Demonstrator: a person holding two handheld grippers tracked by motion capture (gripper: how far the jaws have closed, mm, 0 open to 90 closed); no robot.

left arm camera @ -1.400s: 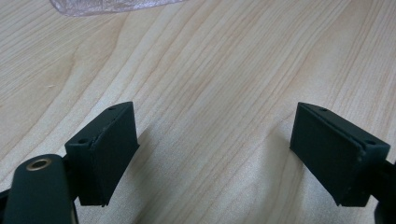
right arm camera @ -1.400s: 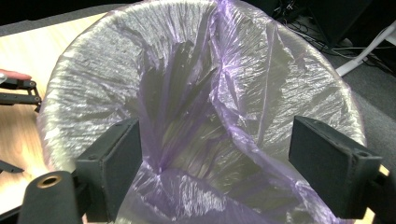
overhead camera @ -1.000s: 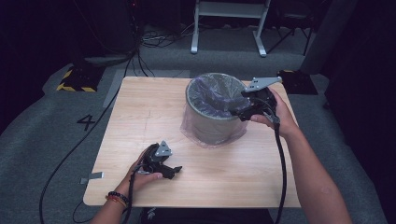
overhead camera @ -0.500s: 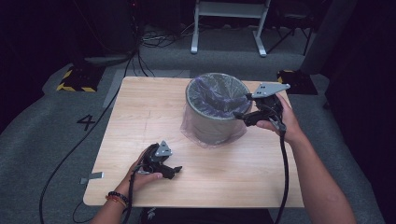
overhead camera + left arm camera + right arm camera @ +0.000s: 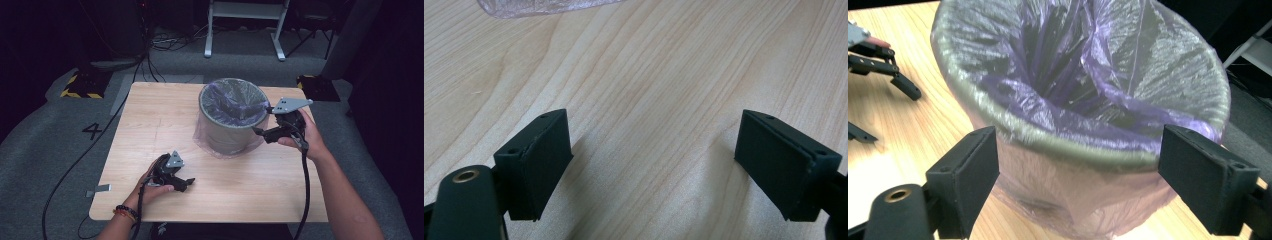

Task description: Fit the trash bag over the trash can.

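A grey bin [image 5: 225, 135] lined with a translucent purple bag [image 5: 1108, 75] stands upright in the middle of the wooden table [image 5: 150, 115]. My right gripper [image 5: 262, 121] hovers just off the bin's right side, open, and in the right gripper view the bin's rim [image 5: 1068, 145] lies between my jaws [image 5: 1080, 147] without touching them. My left gripper [image 5: 187, 183] rests low on the table near the front edge, open, with bare wood between its jaws [image 5: 654, 135]. The bag's loose hem [image 5: 539, 6] shows at the top of the left gripper view.
The bag's skirt spreads on the table around the bin's base [image 5: 220, 150]. Cables [image 5: 65, 185] trail over the grey floor at the left. A white stand's legs [image 5: 245, 30] are beyond the far table edge, and a yellow-black striped block [image 5: 80, 85] lies at the back left.
My right gripper has drifted from the bin's upper right rim toward the near side, ending a little lower beside the bin. The left gripper has stayed put.
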